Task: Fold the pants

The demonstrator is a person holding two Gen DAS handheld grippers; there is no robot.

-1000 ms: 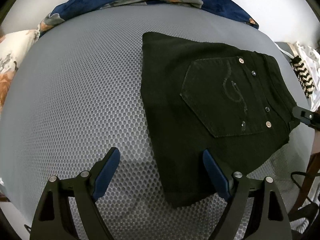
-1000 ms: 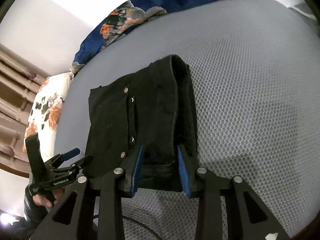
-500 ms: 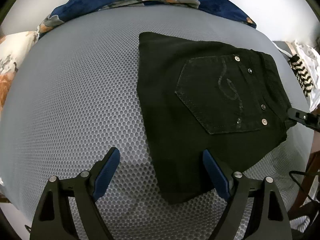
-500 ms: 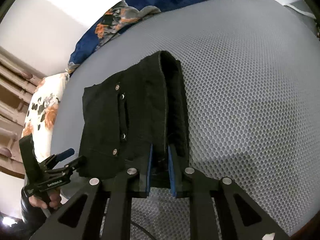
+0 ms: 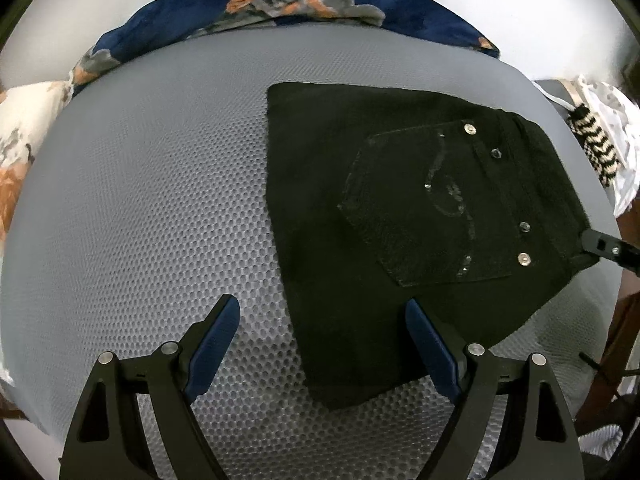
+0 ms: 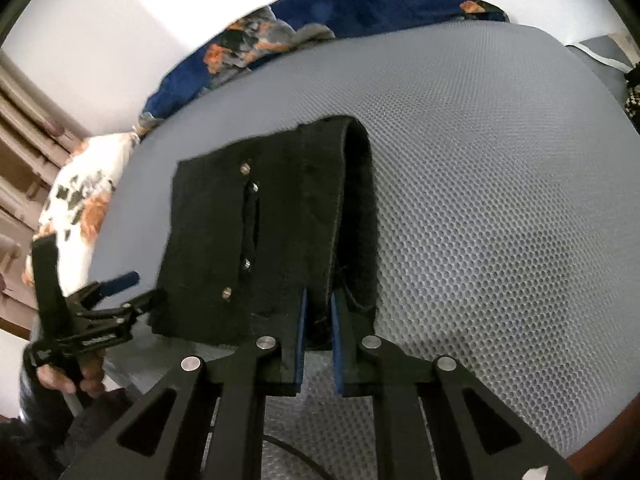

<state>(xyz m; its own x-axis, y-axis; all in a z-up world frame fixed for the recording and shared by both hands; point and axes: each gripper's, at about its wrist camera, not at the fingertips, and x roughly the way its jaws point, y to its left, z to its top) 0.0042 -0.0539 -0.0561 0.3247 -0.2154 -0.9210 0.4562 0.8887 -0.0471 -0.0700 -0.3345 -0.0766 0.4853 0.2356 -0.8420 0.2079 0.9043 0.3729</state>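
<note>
The folded pants [image 5: 400, 216] lie right of centre on the grey mat [image 5: 160, 200]. The right gripper [image 6: 318, 312] is clamped on their waistband; the left gripper [image 5: 320, 344] is spread, empty. A one-sided pull could drag the fold askew.

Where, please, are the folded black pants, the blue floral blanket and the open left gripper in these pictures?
folded black pants [image 5: 320, 216], left wrist view, bare cloth left of the back pocket.
blue floral blanket [image 5: 420, 20], left wrist view, plain blue part.
left gripper [image 5: 320, 344], left wrist view, midway between its open jaws.
</note>
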